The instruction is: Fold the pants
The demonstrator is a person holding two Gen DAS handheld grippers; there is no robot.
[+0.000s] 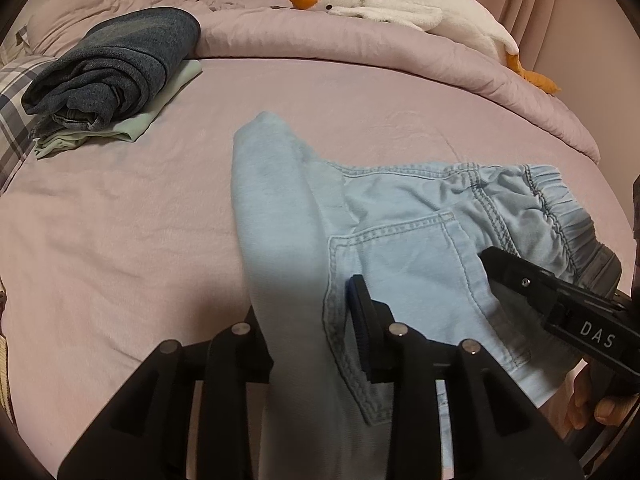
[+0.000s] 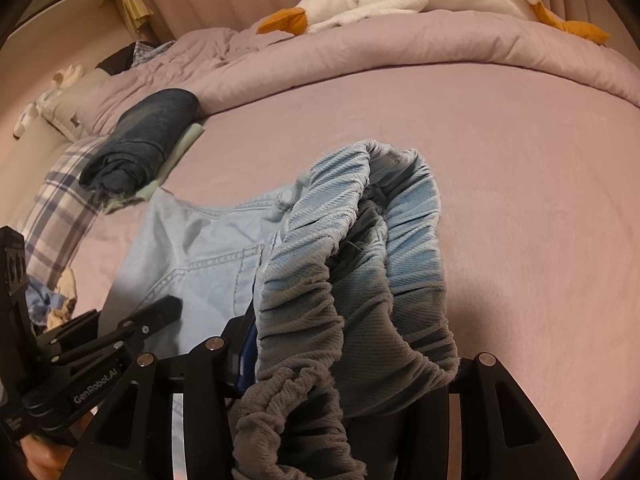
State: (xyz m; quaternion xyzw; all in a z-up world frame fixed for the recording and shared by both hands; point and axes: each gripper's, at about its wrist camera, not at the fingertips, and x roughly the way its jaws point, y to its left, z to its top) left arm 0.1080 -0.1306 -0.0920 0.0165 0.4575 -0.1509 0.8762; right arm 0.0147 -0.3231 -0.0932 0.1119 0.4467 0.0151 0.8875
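Light blue denim pants lie on the pink bed sheet, back pocket up, elastic waistband to the right. My left gripper is shut on a folded pant leg near its lower end, and the cloth hides its left finger. My right gripper is shut on the bunched elastic waistband, which drapes over its fingers and hides them. The right gripper also shows at the right edge of the left wrist view. The left gripper shows at the lower left of the right wrist view.
A stack of folded clothes, dark blue jeans on a pale green garment, sits at the back left. A rolled pink duvet and a white plush goose lie along the back. A plaid pillow is at the left.
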